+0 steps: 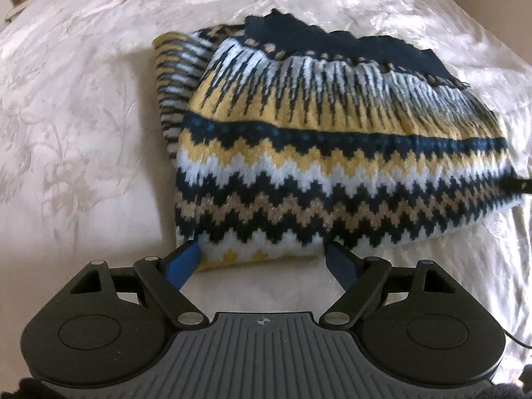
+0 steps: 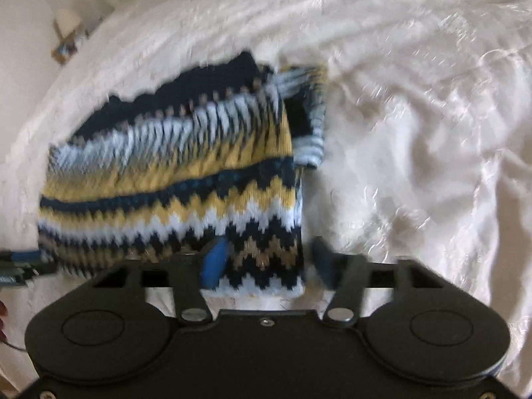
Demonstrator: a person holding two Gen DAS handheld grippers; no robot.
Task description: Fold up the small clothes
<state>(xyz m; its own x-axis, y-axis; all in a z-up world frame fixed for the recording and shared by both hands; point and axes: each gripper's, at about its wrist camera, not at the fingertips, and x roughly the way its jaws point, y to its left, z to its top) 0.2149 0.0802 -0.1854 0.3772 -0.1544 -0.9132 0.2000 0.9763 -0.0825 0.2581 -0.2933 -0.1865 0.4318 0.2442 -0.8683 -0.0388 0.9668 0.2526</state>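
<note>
We see a folded knitted sweater (image 1: 332, 153) lying on the pale bedspread (image 1: 83, 133), its zigzag bands of navy, yellow, white and tan facing up. Our left gripper (image 1: 262, 259) sits at the sweater's near edge with its jaws spread wide, one blue finger at each side of the hem, clamping nothing. Our right gripper (image 2: 266, 262) is also spread apart, straddling the sweater's near right corner (image 2: 266, 272); this view is blurred.
</note>
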